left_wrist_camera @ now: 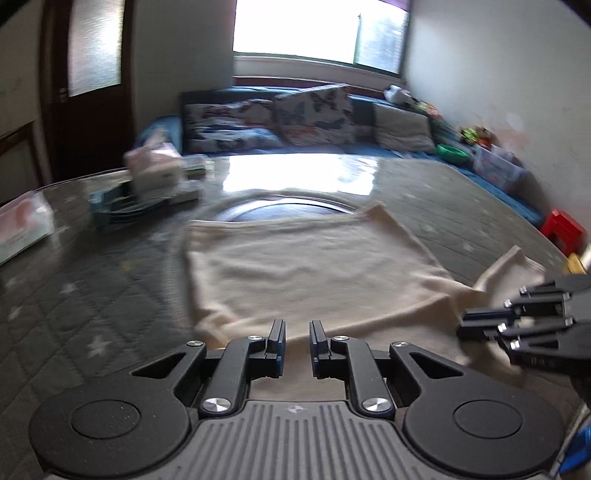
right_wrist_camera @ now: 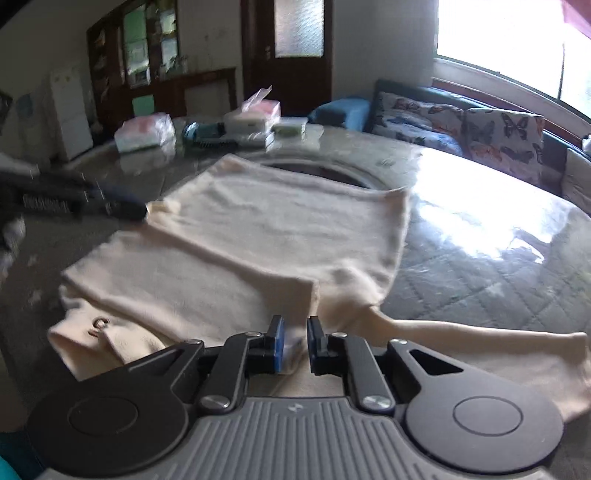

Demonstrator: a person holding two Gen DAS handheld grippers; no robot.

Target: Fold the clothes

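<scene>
Cream garment (left_wrist_camera: 310, 266) on table (left_wrist_camera: 92, 302), no legible text; L gripper (left_wrist_camera: 297, 341) & R gripper (right_wrist_camera: 295, 343) both slightly agape, empty.

Garment (left_wrist_camera: 310, 269) on table (left_wrist_camera: 443, 192), boxes (left_wrist_camera: 155, 170) behind left, sofa (left_wrist_camera: 280, 118) beyond table

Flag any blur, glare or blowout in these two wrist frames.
Left wrist: window blown out, glare patch on the table, tissue box and right gripper smeared by motion. Right wrist: window blown out, glare on the table, cream garment soft, left gripper streaked.
</scene>
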